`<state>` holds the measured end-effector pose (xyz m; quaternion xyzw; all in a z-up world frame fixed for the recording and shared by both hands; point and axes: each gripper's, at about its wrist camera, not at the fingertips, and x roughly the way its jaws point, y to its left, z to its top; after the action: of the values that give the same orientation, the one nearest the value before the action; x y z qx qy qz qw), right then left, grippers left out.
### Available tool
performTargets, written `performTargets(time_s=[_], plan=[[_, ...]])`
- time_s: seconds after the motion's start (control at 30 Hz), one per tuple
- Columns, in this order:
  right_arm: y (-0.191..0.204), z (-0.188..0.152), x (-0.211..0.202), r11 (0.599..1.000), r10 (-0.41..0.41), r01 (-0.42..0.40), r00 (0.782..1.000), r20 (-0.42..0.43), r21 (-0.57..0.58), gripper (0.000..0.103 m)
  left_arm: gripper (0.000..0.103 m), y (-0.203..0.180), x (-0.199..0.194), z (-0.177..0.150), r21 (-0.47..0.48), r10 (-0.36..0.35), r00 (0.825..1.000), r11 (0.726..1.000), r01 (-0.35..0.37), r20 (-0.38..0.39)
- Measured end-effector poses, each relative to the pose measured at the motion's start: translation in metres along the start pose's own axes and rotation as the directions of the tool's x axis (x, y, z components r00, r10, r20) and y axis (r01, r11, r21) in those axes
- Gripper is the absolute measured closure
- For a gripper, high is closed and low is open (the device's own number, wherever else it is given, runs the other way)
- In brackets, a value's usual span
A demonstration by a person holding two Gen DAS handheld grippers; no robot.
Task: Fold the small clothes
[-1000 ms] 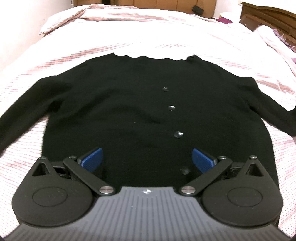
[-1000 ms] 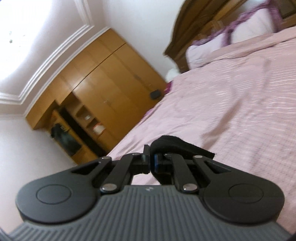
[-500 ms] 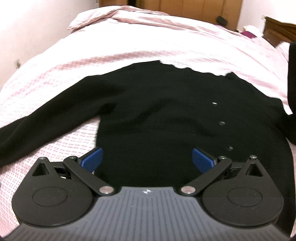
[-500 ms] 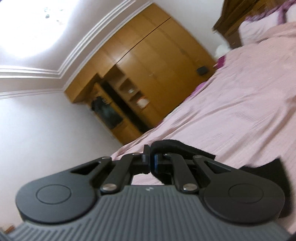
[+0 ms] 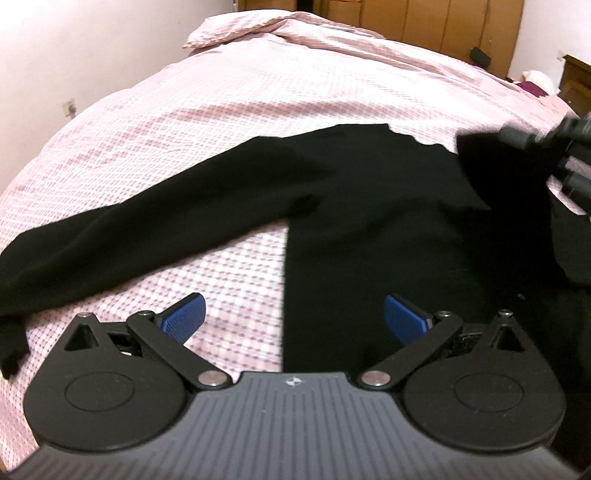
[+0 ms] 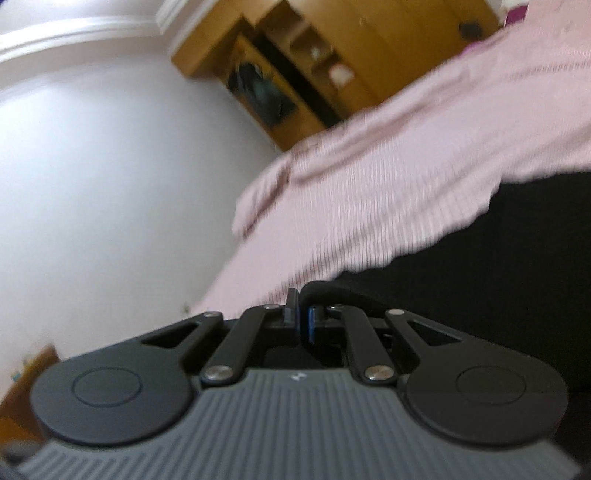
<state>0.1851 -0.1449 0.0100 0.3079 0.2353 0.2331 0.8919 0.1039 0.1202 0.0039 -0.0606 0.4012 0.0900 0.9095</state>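
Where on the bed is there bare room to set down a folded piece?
The bedspread is bare beyond the black cardigan, toward the pillow, and in the wedge between its spread sleeve and body. The right side is crowded: the right gripper holds fabric there.

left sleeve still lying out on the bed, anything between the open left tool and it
Nothing visible. The left tool hangs open over bare bedspread and the cardigan edge; the left sleeve lies flat beyond it, uncovered. The right tool carries the other sleeve, off to the right.
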Motion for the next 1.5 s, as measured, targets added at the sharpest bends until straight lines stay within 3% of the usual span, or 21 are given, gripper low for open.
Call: performTargets(time_s=[0.17,0.33,0.4,0.43,0.47,0.63,0.77,0.9,1.07,1.17,1.3,1.4,1.5], plan=[[0.003,-0.027,0.026,0.998,-0.054,0.052,0.99,-0.129,-0.02,0.093,0.0,0.011,0.005,0.0,-0.027,0.007,1.0,1.0,-0.007,-0.009],[0.006,-0.043,0.024,0.992,-0.106,0.086,0.966,-0.235,-0.094,0.089,0.0,0.009,0.004,0.001,-0.029,0.0,1.0,1.0,0.0,-0.003],[0.005,-0.044,0.015,0.99,-0.115,0.091,0.96,-0.253,-0.105,0.062,0.0,0.005,0.003,0.002,-0.02,-0.007,1.0,1.0,0.007,0.002],[0.004,-0.047,0.011,0.99,-0.115,0.09,0.961,-0.251,-0.106,0.036,0.0,0.002,0.003,0.003,-0.013,-0.01,1.0,1.0,0.01,0.005],[0.002,-0.047,0.004,0.991,-0.111,0.087,0.964,-0.242,-0.105,0.024,0.0,-0.001,0.002,0.004,-0.006,-0.013,1.0,1.0,0.013,0.008],[-0.01,-0.044,-0.036,0.988,-0.115,0.089,0.969,-0.218,-0.126,0.026,0.0,-0.024,-0.002,0.013,0.051,-0.033,0.999,0.998,0.031,0.038],[-0.027,-0.039,-0.071,0.973,-0.19,0.164,0.968,-0.163,-0.16,0.026,0.0,-0.052,-0.004,0.019,0.119,-0.045,0.997,0.992,0.037,0.067],[-0.044,-0.032,-0.095,0.918,-0.365,0.339,0.925,-0.103,-0.207,0.026,0.0,-0.085,-0.005,0.018,0.223,-0.042,0.993,0.975,0.015,0.113],[-0.072,-0.027,-0.116,0.848,-0.507,0.495,0.862,-0.017,-0.192,0.026,0.0,-0.127,0.007,0.011,0.354,-0.068,0.989,0.935,0.017,0.133],[-0.086,-0.026,-0.125,0.801,-0.577,0.572,0.816,0.023,-0.176,0.026,0.0,-0.15,0.026,0.007,0.418,-0.047,0.987,0.908,-0.022,0.155],[-0.108,-0.025,-0.127,0.795,-0.593,0.591,0.804,0.026,-0.141,0.026,0.0,-0.174,0.052,0.004,0.487,-0.017,0.975,0.868,-0.097,0.223],[-0.119,-0.024,-0.124,0.798,-0.592,0.59,0.805,0.023,-0.123,0.027,0.0,-0.184,0.07,0.002,0.501,0.025,0.954,0.847,-0.179,0.298],[-0.122,-0.026,-0.12,0.799,-0.589,0.587,0.808,0.03,-0.128,0.027,0.025,-0.187,0.081,0.003,0.487,0.039,0.946,0.85,-0.201,0.323]])
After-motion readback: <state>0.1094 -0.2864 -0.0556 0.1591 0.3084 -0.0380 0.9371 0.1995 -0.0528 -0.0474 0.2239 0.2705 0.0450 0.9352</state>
